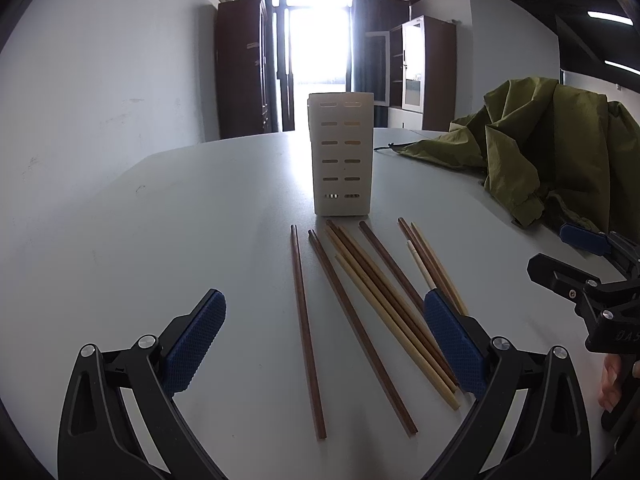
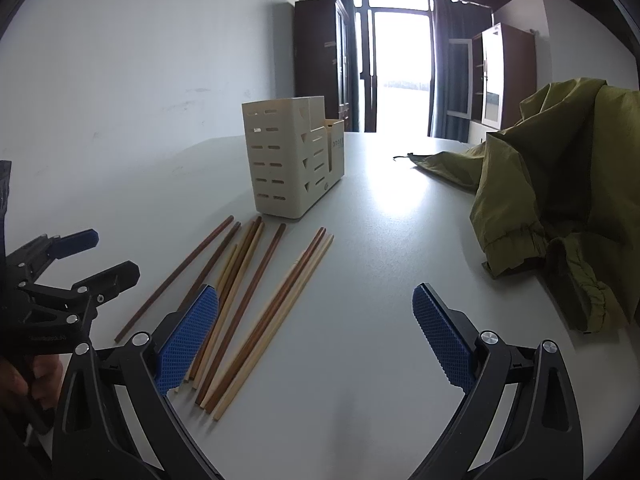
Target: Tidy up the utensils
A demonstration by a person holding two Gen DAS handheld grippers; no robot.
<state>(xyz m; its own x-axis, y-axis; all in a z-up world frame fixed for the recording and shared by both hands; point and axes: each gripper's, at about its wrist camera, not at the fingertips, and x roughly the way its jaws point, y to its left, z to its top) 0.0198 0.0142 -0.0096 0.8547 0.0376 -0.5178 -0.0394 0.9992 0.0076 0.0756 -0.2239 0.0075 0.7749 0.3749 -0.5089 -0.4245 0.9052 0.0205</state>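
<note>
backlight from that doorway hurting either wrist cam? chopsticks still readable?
Left wrist view: doorway blown out to white, utensil holder backlit, chopsticks sharp, light and dark ones distinct. Right wrist view: same blown-out doorway, glare streak on the table, edges bent by fisheye, chopsticks readable.

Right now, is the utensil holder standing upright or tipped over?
Upright. The cream utensil holder stands on its base on the white table, walls vertical, open top upward; the chopsticks lie flat before it.

Left gripper (image 1: 325, 344) jaws spread wide, nothing between the blue pads (image 1: 196, 344), hovering low. Right gripper (image 2: 316, 336) same: wide apart, empty, level beside it. A hand (image 2: 24, 380) grips the left handle.
</note>
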